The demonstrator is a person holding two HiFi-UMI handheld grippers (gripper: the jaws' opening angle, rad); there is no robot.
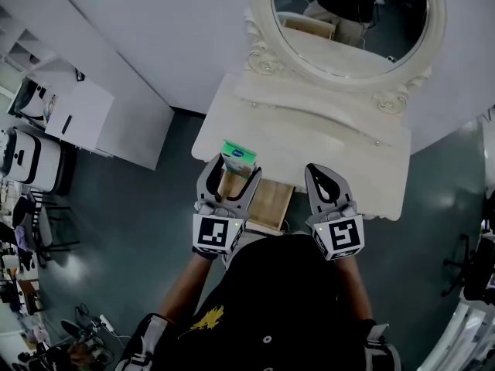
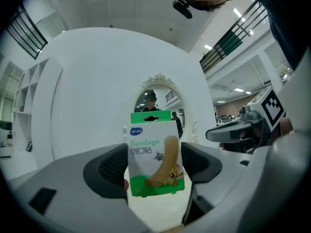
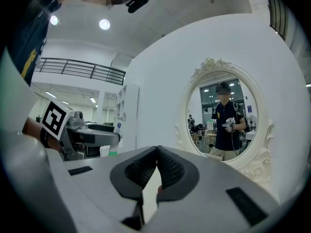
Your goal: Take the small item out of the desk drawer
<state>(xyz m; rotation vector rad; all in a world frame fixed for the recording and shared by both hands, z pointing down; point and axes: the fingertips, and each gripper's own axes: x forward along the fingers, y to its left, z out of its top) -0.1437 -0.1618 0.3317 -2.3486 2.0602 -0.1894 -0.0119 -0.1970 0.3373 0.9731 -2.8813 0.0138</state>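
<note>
Since the bandage box (image 2: 155,154) looks like a thin card pack, it is probably very light and easy to dent, with smooth printed faces that could slip under a weak pinch. The likeliest safe hold is across its two narrow side edges, low on the body and not on the green hanging tab at the top, which would bend. That is roughly how it sits now. The left gripper (image 1: 232,173) has its jaws spread wide with the pack upright between the pads, closed on its sides. It holds the pack above the left part of the open drawer (image 1: 272,204), at the near edge of the white desk (image 1: 348,168). The right gripper (image 3: 156,152) is closed with nothing between its jaws, and it hovers just right of the drawer.

Much of the drawer is covered by the left gripper and the person's body, so it cannot be told whether anything else lies in it. The drawer's front and handle are out of sight. How firmly the right pad presses the pack is hard to judge, since only a sliver shows there. The mirror (image 1: 348,14) is cut off at the top.
</note>
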